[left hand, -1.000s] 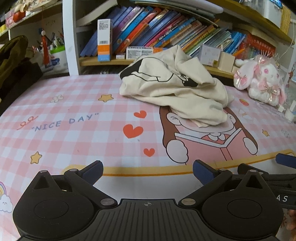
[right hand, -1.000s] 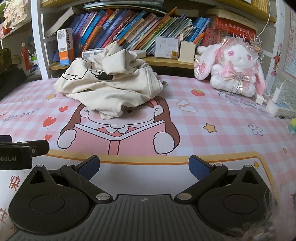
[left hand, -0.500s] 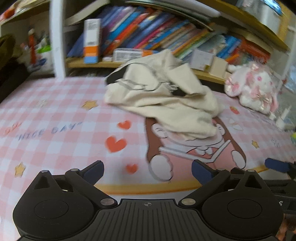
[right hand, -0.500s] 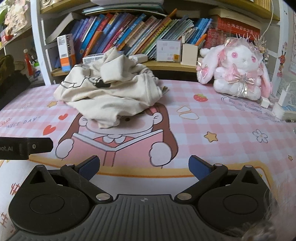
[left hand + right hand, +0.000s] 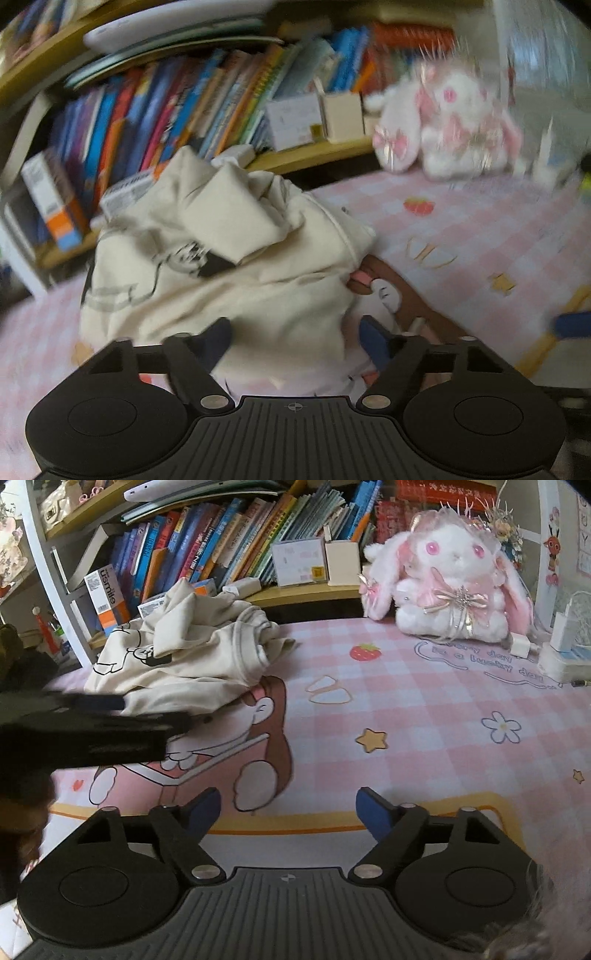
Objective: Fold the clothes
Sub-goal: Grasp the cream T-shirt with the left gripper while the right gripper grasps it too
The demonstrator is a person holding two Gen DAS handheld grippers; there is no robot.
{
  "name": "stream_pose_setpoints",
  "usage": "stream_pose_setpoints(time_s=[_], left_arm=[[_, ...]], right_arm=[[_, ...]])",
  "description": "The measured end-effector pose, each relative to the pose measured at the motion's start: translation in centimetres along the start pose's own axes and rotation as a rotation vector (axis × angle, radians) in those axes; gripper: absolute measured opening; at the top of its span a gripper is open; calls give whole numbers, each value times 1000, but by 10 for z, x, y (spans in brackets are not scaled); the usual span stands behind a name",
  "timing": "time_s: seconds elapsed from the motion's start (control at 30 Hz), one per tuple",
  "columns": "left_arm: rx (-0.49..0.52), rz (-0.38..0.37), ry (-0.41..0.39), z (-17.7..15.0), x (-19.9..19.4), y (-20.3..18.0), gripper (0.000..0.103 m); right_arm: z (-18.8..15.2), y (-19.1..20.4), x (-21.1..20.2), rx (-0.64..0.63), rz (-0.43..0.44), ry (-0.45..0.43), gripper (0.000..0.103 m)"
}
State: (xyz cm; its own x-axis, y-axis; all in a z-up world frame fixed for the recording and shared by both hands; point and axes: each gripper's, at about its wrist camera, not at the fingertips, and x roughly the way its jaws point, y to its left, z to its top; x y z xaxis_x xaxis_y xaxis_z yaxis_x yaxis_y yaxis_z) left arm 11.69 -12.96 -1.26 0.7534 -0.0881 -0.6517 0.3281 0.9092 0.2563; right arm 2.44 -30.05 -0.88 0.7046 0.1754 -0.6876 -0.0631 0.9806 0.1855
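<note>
A crumpled cream shirt with a black cartoon print (image 5: pixel 229 258) lies in a heap on the pink checked table mat (image 5: pixel 406 716), in front of the bookshelf. My left gripper (image 5: pixel 295 338) is open, with the near edge of the heap between its blue fingertips; the view is blurred. In the right wrist view the shirt (image 5: pixel 184 661) sits at the left, and the left gripper's body (image 5: pixel 81 731) reaches toward it. My right gripper (image 5: pixel 288 812) is open and empty, low over the mat, well short of the shirt.
A bookshelf with leaning books (image 5: pixel 221 554) runs along the back. A white and pink plush rabbit (image 5: pixel 450 579) sits at the back right. A white power strip with chargers (image 5: pixel 561 653) lies at the far right edge.
My left gripper has moved forward and to the right, up to the shirt heap. My right gripper has crept forward. Both stay open.
</note>
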Motion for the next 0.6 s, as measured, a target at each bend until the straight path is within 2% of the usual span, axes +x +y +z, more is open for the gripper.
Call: stream_pose_setpoints(time_s=[0.03, 0.07, 0.13, 0.2, 0.33, 0.43, 0.5, 0.6], left_arm=[[21, 21, 17, 0, 7, -2, 41], [22, 20, 17, 0, 7, -1, 37], [-3, 1, -4, -3, -1, 4, 21], [-47, -5, -34, -5, -20, 14, 15], [-173, -28, -112, -19, -85, 45, 13], [-213, -32, -148, -36, -134, 60, 13], [-209, -24, -136, -52, -158, 63, 13], [-219, -14, -105, -73, -180, 62, 12]], right_arm=[[0, -3, -1, 2, 9, 3, 80], [1, -6, -2, 5, 21, 5, 80], [3, -12, -3, 18, 69, 15, 80], [5, -15, -4, 41, 141, 27, 80], [12, -11, -7, 62, 275, 26, 80], [17, -5, -4, 92, 381, 22, 80], [19, 0, -2, 130, 468, 33, 80], [18, 9, 2, 218, 651, 76, 80]])
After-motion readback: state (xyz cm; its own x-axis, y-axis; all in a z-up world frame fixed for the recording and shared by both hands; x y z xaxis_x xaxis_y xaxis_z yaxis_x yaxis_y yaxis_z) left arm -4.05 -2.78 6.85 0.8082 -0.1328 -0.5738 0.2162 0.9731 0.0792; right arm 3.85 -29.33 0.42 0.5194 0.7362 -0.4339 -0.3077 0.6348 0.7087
